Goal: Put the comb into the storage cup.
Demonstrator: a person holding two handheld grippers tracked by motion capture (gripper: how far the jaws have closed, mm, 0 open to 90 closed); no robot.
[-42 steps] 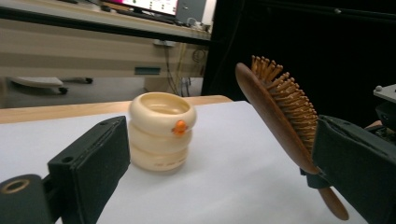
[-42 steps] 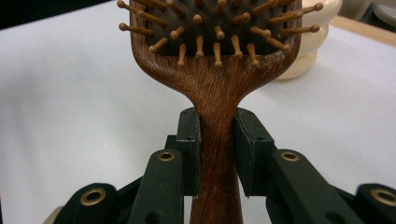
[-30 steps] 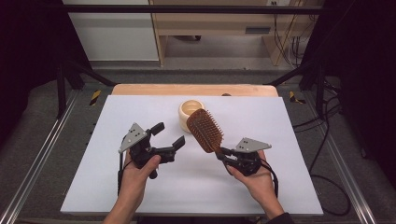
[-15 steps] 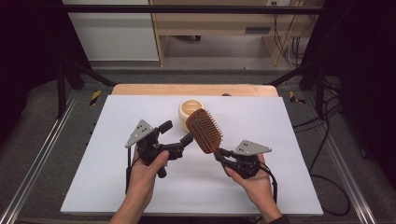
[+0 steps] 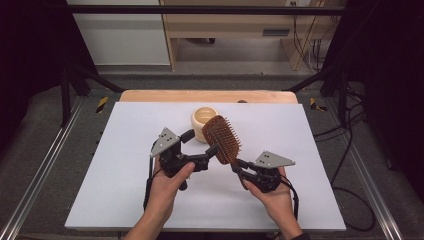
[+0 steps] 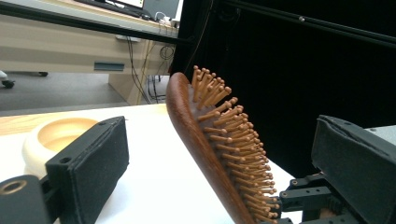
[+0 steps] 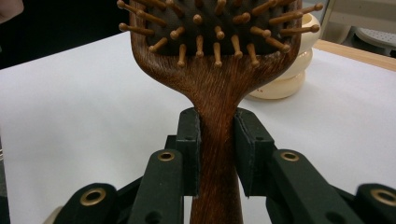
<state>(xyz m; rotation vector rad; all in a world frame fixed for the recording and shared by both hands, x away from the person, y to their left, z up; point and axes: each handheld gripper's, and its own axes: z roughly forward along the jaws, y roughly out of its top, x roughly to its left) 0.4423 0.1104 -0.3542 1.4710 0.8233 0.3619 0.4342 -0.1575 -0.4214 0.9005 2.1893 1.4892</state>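
Note:
A brown wooden hairbrush (image 5: 223, 139) with wooden pins is held up off the table, tilted, head up and away from me. My right gripper (image 5: 239, 165) is shut on its handle; in the right gripper view both pads (image 7: 190, 140) press the handle of the hairbrush (image 7: 215, 84). My left gripper (image 5: 201, 142) stands open beside the brush head. In the left gripper view the hairbrush (image 6: 205, 140) stands between the wide-apart jaws, and neither pad touches it.
A small pale wooden bowl (image 5: 205, 116) sits on the white table sheet (image 5: 125, 175) just behind the brush and the left gripper. A wooden board edge (image 5: 210, 95) runs along the table's far side, with metal rails at both sides.
My left gripper has moved right, toward the brush, and its open jaws now stand around the brush head. The right gripper and the brush have kept still.

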